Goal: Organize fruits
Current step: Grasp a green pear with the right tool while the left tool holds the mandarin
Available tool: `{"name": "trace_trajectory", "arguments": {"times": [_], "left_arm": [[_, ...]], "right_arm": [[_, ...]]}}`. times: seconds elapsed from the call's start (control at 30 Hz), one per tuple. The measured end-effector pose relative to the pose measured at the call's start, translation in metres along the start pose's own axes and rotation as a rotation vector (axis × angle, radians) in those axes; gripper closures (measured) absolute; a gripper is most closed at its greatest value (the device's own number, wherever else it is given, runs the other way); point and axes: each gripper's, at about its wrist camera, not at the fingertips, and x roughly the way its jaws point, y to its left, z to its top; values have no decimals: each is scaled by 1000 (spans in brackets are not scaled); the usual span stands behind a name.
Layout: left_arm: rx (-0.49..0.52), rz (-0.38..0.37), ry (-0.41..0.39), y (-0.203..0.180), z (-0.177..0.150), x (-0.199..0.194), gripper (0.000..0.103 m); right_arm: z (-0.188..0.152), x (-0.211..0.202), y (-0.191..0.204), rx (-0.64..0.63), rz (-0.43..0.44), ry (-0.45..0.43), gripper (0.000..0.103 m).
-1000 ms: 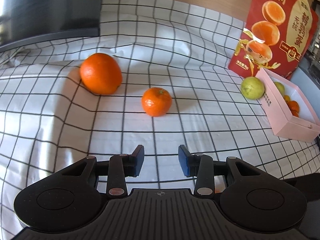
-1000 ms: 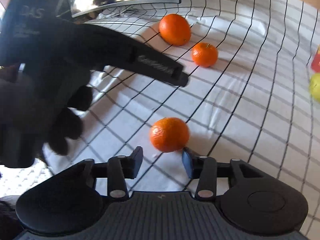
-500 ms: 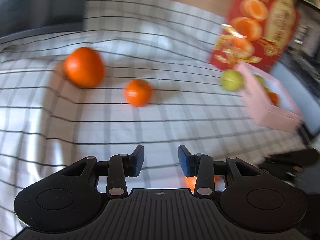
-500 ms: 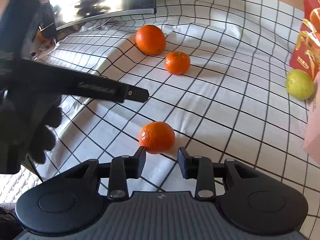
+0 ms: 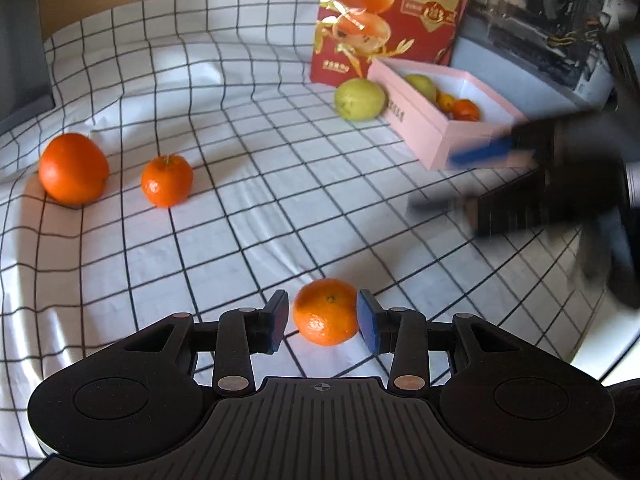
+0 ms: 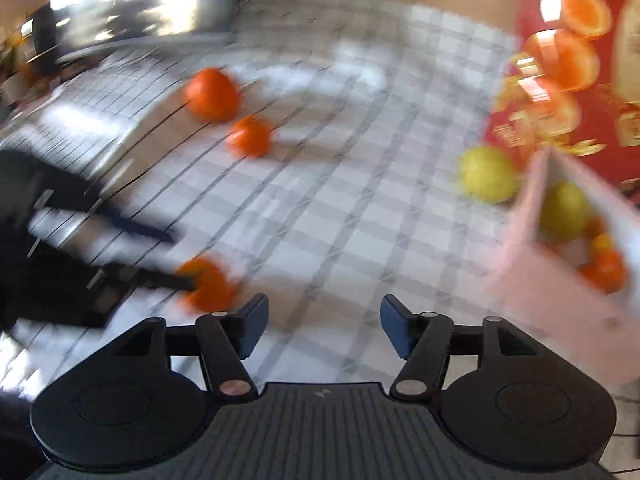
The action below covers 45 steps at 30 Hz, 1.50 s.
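A small mandarin (image 5: 326, 312) lies on the checked cloth between the jaws of my left gripper (image 5: 322, 322), which is open around it with small gaps on each side. My right gripper (image 6: 322, 326) is open and empty, its view blurred; it shows in the left wrist view (image 5: 520, 176) near the pink box (image 5: 436, 132). The box holds a green fruit (image 5: 420, 86) and small oranges (image 5: 464, 109). A large orange (image 5: 73, 169), a second mandarin (image 5: 167, 181) and a green pear-like fruit (image 5: 359, 99) lie on the cloth.
A red printed bag (image 5: 384, 12) stands behind the pink box. A dark monitor edge (image 5: 20, 60) is at the far left. Electronics clutter (image 5: 552, 12) sits at the back right. The table's front right edge (image 5: 600, 344) is close.
My left gripper swung right and down onto the near mandarin, which now sits between its jaws. My right gripper left that mandarin, opened wider and moved right toward the pink box.
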Motion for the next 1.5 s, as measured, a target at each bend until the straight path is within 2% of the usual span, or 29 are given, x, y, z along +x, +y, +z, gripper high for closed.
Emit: {"name": "trace_trajectory", "arguments": {"times": [0.17, 0.23, 0.37, 0.53, 0.73, 0.83, 0.97, 1.07, 1.43, 1.5], "left_arm": [[-54, -11, -9, 4, -1, -2, 60], [-87, -16, -16, 9, -2, -2, 60], [-146, -20, -22, 16, 0, -2, 60], [-139, 10, -53, 17, 5, -13, 60], [-200, 51, -54, 30, -2, -18, 60], [-214, 64, -45, 35, -6, -17, 60], [-220, 70, -42, 36, -7, -15, 60], [-234, 75, -34, 36, -7, -10, 60], [-336, 71, -17, 52, -5, 3, 60], [-337, 58, -17, 52, -2, 5, 60]], "right_arm": [[38, 5, -45, 47, -141, -58, 32], [58, 16, -63, 46, -150, -52, 29], [100, 53, -86, 69, -199, -16, 29], [129, 111, -112, 156, -263, 74, 29], [129, 147, -103, 8, -333, 178, 29], [125, 152, -103, -15, -321, 200, 35], [119, 149, -98, -45, -323, 197, 35], [117, 141, -92, -48, -293, 184, 36], [91, 72, -13, -179, -29, 96, 37], [79, 62, -2, -199, 8, 97, 45]]}}
